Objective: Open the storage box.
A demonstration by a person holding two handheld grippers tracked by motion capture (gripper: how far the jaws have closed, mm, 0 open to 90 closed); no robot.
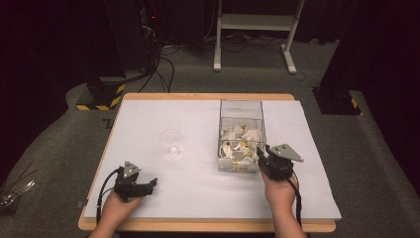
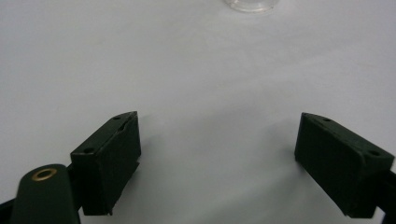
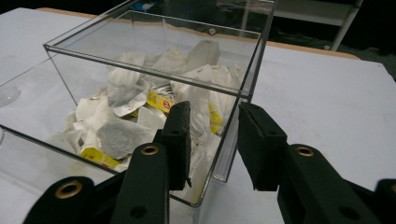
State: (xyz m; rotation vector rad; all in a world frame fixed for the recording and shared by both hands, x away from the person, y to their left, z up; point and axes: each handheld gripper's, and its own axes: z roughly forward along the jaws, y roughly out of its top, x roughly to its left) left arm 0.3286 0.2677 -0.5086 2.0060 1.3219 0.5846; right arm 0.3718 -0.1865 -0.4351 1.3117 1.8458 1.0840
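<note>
- High view: clear box of tea bags stands right of centre on white table; empty glass stands well to its left.
- Left gripper view: left gripper spread wide, gripping nothing (glass base at top edge).
- Right gripper view: right gripper jaws part-open astride box's near corner, not clamped.

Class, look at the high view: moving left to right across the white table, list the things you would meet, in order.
Left gripper → small clear glass cup → clear plastic box of tea bags → right gripper, at the box's near right corner.
</note>
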